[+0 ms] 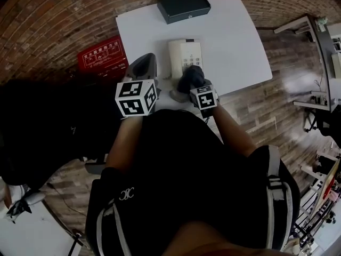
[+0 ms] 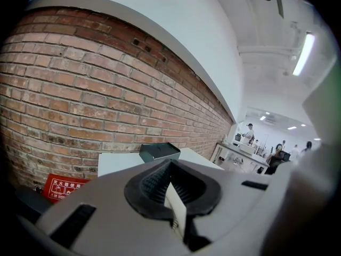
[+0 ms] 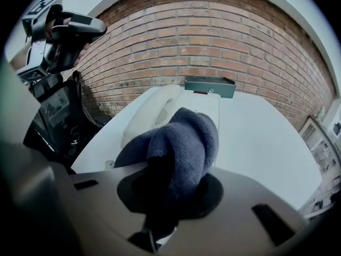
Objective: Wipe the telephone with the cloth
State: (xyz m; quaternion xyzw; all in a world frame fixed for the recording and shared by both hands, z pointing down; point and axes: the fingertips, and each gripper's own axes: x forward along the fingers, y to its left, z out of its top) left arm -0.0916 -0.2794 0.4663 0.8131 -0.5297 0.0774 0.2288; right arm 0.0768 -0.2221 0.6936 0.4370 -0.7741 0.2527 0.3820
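Right gripper [image 1: 195,88] is clamped on the dark blue-grey cloth [image 3: 184,143]; the cloth bunches up out of the jaws and hides the tips. In the head view the cloth sits at the near end of the telephone [image 1: 185,55], over the lower edge of the keypad area; can't tell whether it's actually touching. The telephone is cream, lying flat mid-counter, with its handset [image 3: 148,116] cradled on the left side. The counter [image 1: 240,41] is white, and a dark closed box [image 1: 184,5] sits at its far edge, well apart from the phone. Left gripper [image 2: 171,191] has its jaws together with nothing between them. It's held up just left of the phone and off the counter, aimed at the brick wall [image 2: 80,89]. There's a red sign [image 1: 102,55] low down, left of the counter. Far right in the left gripper view, people stand at a bench, small and distant.
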